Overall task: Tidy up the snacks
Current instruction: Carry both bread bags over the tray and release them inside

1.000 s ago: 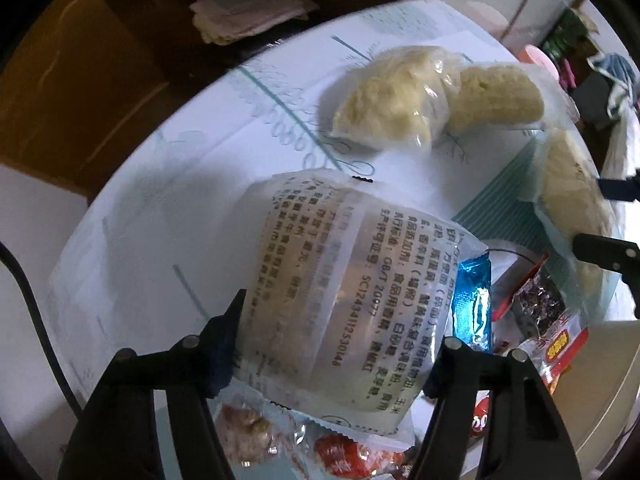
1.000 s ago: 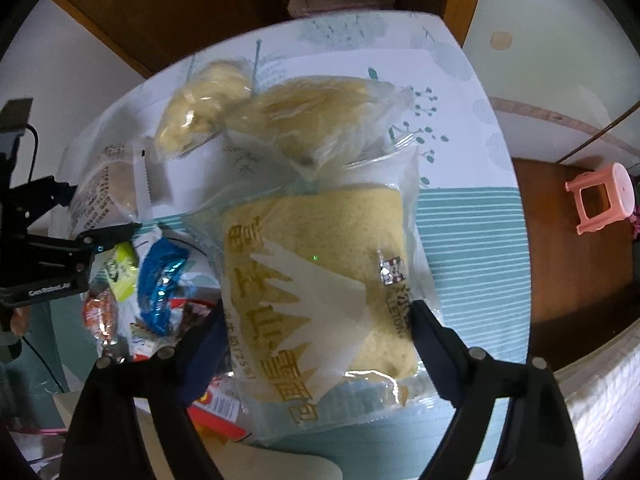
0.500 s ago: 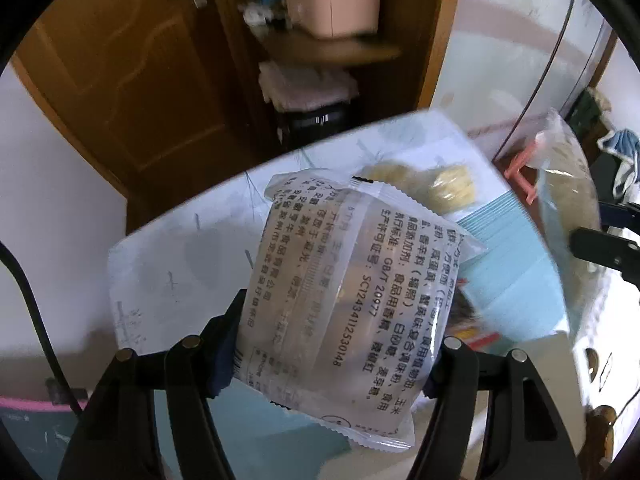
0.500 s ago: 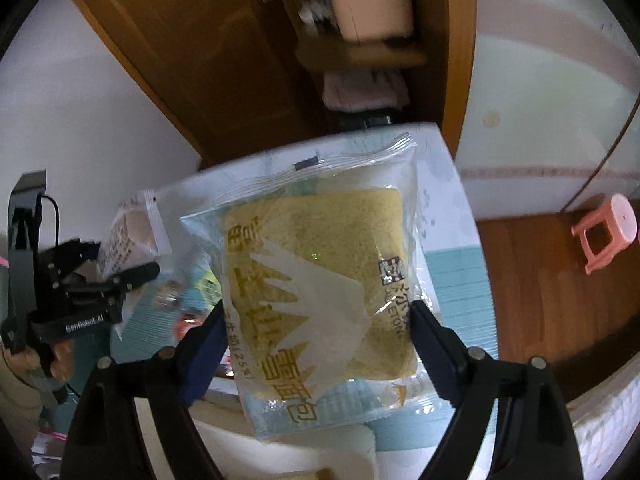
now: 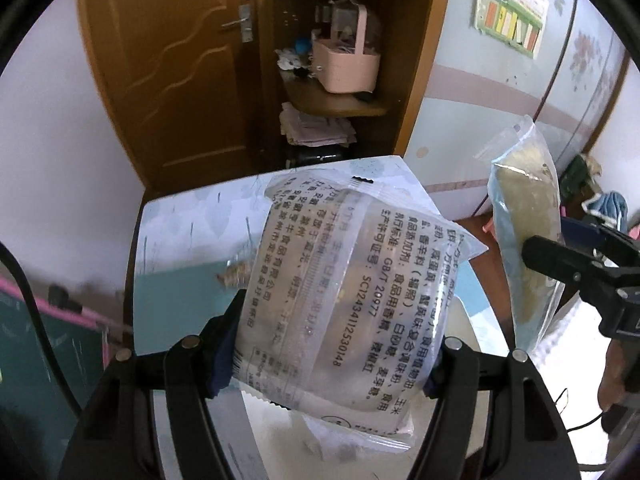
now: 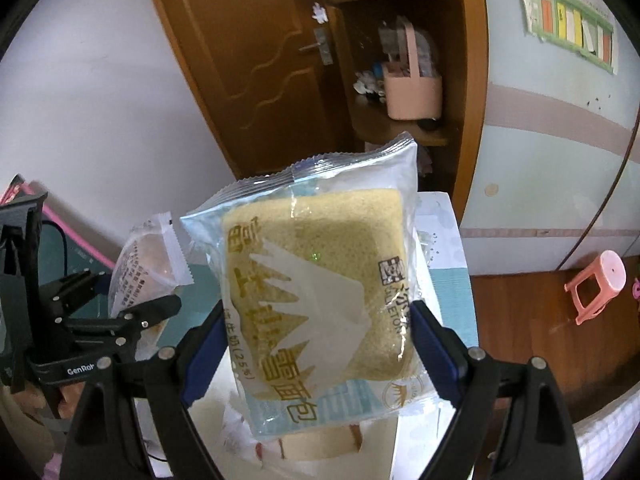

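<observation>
Snack packet [image 5: 348,300], printed "GB/T 20977", is sitting clamped in the left claw [image 5: 332,348]; the right claw [image 6: 316,344] is gripping a "SULETON" bread pack [image 6: 316,280].

The tabletop [image 5: 188,248] is covered by a cloth, pale with a faint leaf print on the half nearer the wooden door [image 5: 168,80] and plain teal on the half farther from it. One small brownish snack [image 5: 236,276], blurred, lies on the teal part, just past the line where the two colours meet. A curved wooden shelf [image 5: 332,100] beside the door carries a pink basket [image 5: 346,68]; folded cloths [image 5: 316,128] lie on the shelf below.
</observation>
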Tool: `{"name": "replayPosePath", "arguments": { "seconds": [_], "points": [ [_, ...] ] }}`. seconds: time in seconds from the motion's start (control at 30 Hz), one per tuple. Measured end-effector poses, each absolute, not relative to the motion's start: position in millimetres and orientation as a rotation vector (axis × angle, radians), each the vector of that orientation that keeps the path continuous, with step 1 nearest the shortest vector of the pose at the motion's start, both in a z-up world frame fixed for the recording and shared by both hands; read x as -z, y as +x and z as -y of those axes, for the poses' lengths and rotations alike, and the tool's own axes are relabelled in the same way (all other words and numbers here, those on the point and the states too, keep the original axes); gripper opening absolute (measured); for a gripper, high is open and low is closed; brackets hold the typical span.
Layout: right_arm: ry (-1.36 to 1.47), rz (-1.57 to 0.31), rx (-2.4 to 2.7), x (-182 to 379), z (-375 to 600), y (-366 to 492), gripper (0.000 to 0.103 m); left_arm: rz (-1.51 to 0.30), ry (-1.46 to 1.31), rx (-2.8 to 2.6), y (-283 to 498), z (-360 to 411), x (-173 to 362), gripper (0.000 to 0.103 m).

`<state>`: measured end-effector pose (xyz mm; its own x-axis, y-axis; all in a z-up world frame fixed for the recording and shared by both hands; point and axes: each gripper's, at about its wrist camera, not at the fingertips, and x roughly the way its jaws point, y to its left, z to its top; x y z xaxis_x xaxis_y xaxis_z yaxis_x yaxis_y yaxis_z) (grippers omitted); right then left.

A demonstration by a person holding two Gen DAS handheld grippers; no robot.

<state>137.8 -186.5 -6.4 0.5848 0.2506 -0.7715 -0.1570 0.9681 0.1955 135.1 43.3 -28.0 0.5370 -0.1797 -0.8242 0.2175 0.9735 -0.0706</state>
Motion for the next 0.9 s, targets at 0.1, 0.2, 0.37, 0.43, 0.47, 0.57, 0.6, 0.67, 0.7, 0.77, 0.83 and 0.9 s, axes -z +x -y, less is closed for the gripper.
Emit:
{"name": "replayPosePath", "arguments": {
  "seconds": [0.1,0.2,0.37,0.43,0.47,0.57,0.6,0.67,0.7,0.77,0.83,0.9],
  "points": [
    [0.091,-0.914,-0.233,3,182,114,0.087,-0.978,0.011,0.204,107,-45,30,0.068],
    [0.087,-0.914,-0.234,5,182,96,0.087,-0.988,-0.012,0.17,86,-46,40,0.068],
    [0.088,-0.929,-0.226,9,180,68,0.088,-1.008,-0.009,0.108,62,-45,59,0.068],
    [0.081,-0.942,-0.217,14,179,58,0.088,-1.028,-0.012,0.099,54,-45,66,0.068],
    [0.075,-0.948,-0.213,16,177,55,0.088,-1.041,-0.016,0.094,46,-45,70,0.068],
    [0.053,-0.969,-0.199,23,173,45,0.088,-1.075,-0.02,0.084,37,-44,82,0.069],
    [0.046,-0.975,-0.193,26,171,42,0.088,-1.082,-0.019,0.081,33,-42,85,0.069],
    [0.035,-0.986,-0.187,30,168,36,0.088,-1.1,-0.022,0.081,29,-40,92,0.069],
    [0.03,-0.993,-0.184,32,166,35,0.088,-1.108,-0.025,0.083,27,-39,95,0.069],
    [0.028,-1.003,-0.177,34,164,34,0.088,-1.121,-0.028,0.092,26,-38,100,0.069],
    [0.026,-1.009,-0.168,35,164,31,0.088,-1.127,-0.027,0.096,25,-35,102,0.07],
    [0.023,-1.014,-0.157,37,164,29,0.088,-1.134,-0.027,0.099,25,-33,104,0.07]
  ]
}}
